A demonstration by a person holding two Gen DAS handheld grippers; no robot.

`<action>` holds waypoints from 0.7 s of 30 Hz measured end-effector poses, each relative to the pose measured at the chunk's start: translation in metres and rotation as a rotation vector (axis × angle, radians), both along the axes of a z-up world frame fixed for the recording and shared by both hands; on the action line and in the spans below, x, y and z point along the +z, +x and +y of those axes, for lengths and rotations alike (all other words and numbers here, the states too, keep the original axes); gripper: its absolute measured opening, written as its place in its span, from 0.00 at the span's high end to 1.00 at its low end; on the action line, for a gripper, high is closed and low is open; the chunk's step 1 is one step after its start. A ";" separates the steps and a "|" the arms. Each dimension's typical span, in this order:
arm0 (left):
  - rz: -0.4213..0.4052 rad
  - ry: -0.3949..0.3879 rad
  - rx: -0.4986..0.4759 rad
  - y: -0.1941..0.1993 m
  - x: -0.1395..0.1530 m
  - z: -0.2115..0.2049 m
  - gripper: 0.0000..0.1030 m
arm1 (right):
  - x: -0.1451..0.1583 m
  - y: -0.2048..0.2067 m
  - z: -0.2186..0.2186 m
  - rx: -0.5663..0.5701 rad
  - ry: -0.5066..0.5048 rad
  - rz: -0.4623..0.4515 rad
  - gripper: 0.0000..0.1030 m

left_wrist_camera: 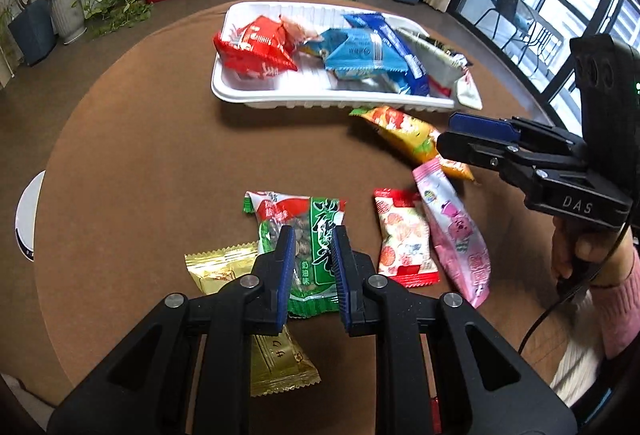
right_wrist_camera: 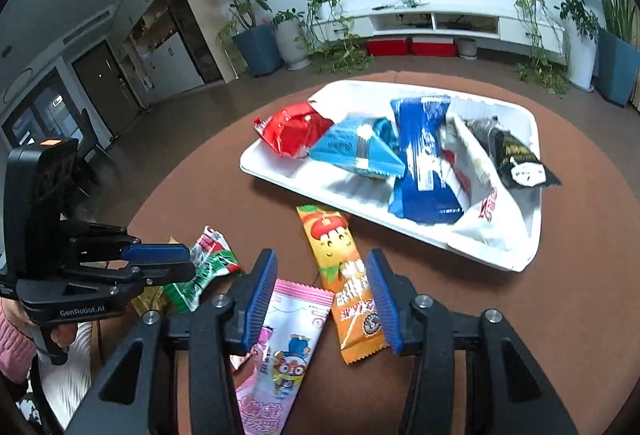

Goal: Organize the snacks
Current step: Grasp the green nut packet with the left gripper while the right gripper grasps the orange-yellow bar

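1. Brown worktop [left_wrist_camera: 140, 155], round, is carrying everything; the snacks are lying partly gathered and partly loose, so the sorting looks about half done.
2. White tray [right_wrist_camera: 280, 175] is sitting at the far side as the collecting place, already holding a red packet [left_wrist_camera: 256, 51], a light blue packet [left_wrist_camera: 356, 55], a dark blue packet [right_wrist_camera: 424, 163] and a black packet [right_wrist_camera: 516, 155].
3. Left tool [left_wrist_camera: 313, 235] is hanging clenched nearly shut over the green packet [left_wrist_camera: 320, 211]; whether it is pinching the wrapper I cannot tell. "GenRobot.AI" is showing on its body.
4. Right tool [right_wrist_camera: 322, 257] is standing released, jaws wide, straddling the orange packet [right_wrist_camera: 344, 275] beside the pink packet [right_wrist_camera: 288, 335], probably lining up for the next pick. "DAS" is showing on it.
5. Gold packet [left_wrist_camera: 216, 267] and red-and-white packet [left_wrist_camera: 404, 235] are waiting loose near the front edge.
6. Green wrapper is reading "奶油味"; other print is too blurred.
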State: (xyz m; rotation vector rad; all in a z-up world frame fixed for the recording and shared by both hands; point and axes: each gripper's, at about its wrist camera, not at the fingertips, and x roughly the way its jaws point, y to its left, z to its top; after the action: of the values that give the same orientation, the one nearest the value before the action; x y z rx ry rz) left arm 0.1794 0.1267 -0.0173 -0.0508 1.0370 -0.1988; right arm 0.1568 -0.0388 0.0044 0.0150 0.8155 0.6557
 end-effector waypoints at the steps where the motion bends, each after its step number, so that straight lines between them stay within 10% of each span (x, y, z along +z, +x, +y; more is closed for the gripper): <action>1: 0.001 0.006 -0.002 0.001 -0.002 -0.001 0.83 | -0.002 0.002 0.000 -0.001 -0.006 0.006 0.51; 9: -0.021 0.046 -0.020 0.000 -0.001 -0.004 0.68 | -0.010 0.003 0.001 0.003 -0.018 0.017 0.51; 12: -0.053 0.073 0.000 -0.001 0.002 -0.003 0.41 | -0.009 0.001 0.002 0.007 -0.016 0.013 0.51; 21: -0.044 0.084 -0.011 0.006 -0.005 -0.003 0.40 | -0.015 0.006 0.002 0.005 -0.034 0.033 0.51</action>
State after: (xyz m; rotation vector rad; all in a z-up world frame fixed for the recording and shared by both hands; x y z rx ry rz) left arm 0.1849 0.1234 -0.0220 0.0353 1.0013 -0.1653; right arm 0.1627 -0.0366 -0.0107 -0.0072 0.8592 0.6473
